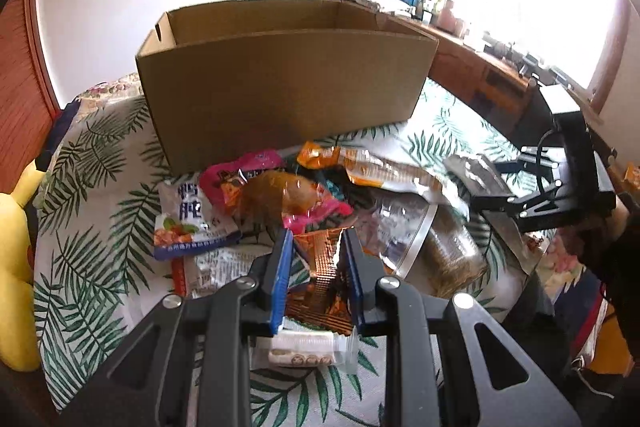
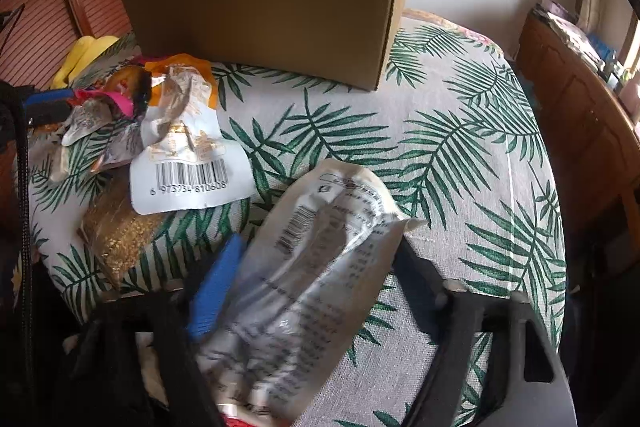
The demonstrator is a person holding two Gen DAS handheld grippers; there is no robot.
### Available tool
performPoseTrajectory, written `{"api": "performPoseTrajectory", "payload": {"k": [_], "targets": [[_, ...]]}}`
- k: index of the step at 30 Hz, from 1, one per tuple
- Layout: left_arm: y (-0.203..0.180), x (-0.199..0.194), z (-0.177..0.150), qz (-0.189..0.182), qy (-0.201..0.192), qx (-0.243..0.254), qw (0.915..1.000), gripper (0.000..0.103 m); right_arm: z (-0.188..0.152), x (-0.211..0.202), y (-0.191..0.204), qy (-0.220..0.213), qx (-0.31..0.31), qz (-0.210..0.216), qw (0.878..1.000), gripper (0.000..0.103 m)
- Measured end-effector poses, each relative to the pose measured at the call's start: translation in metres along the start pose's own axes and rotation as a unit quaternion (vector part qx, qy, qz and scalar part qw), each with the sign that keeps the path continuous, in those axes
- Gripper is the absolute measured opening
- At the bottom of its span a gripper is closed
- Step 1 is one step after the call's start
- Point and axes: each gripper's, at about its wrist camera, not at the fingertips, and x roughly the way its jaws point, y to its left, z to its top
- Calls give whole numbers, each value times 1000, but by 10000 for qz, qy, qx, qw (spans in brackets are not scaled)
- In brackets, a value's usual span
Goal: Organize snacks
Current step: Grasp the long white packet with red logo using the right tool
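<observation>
An open cardboard box (image 1: 280,79) stands at the back of a table under a palm-leaf cloth (image 1: 92,227). In front of it lies a pile of snack packets (image 1: 276,187): pink, orange, white-and-blue. My left gripper (image 1: 317,233) is shut on an orange-brown patterned packet (image 1: 320,267), lifted just above the pile. My right gripper (image 2: 318,241) grips a long silver-white packet (image 2: 320,267) with a barcode between its blue pad and black finger. In the left wrist view the right gripper (image 1: 500,187) hangs at the right with that packet (image 1: 468,167). The box (image 2: 272,7) stands beyond it.
A yellow plush toy (image 1: 16,227) sits at the table's left edge. A wooden sideboard (image 1: 480,67) with clutter runs under the window on the right. A white barcoded packet (image 2: 188,163) and a golden one (image 2: 120,231) lie left of my right gripper. A small biscuit pack (image 1: 308,347) lies below the left gripper.
</observation>
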Motion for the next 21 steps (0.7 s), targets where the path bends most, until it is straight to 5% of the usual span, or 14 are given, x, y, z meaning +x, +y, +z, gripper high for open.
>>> {"api": "performPoseTrajectory", "payload": {"k": [6, 19, 20, 21], "targets": [[-6, -2, 7, -62, -121, -32, 9999, 24, 2, -2, 1, -13, 39, 10, 10000, 56], [-10, -5, 25, -123, -313, -54, 9994, 24, 14, -21, -6, -475, 197, 18, 9987, 56], [-10, -5, 28, -125, -335, -54, 9993, 24, 16, -24, -6, -552, 182, -19, 9983, 27], [-10, -4, 32, -123, -362, -52, 9993, 24, 20, -27, -7, -596, 208, -67, 9980, 19]]}}
